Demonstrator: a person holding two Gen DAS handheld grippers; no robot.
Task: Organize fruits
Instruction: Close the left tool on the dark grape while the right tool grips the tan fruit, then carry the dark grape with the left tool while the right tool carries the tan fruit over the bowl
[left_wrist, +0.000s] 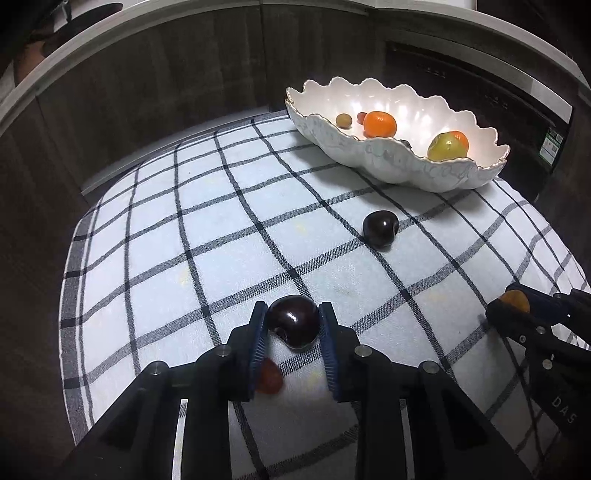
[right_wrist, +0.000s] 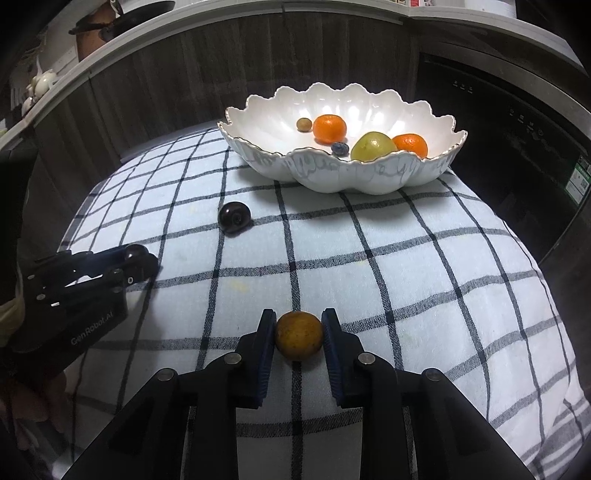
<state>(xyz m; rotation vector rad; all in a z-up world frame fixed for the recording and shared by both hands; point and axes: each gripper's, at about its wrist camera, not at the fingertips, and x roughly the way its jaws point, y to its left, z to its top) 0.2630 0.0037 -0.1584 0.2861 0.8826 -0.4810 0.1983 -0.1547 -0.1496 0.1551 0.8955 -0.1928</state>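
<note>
Left gripper is clamped on a dark cherry, blue pads pressed on both its sides, fruit low on the checked cloth and probably just touching it; grip sits across the widest part, likely so the round glossy skin doesn't squirt out. A small red fruit lies on the cloth just under the left finger, partly hidden. Right gripper is closed the same way on a small brownish-orange round fruit, dull skin, a bit mottled, resting on the cloth. Both grippers point down and forward toward the bowl, so my read is both picks are made and the lift is next. Further out, a second dark cherry sits loose on the cloth, shiny, stem dimple showing, between the grippers and the bowl. At the far edge of the cloth the white scalloped bowl holds the sorted fruit: two mandarins, a yellow-green apple-like fruit, a blueberry, a small olive-coloured grape. Bowl has room left
</note>
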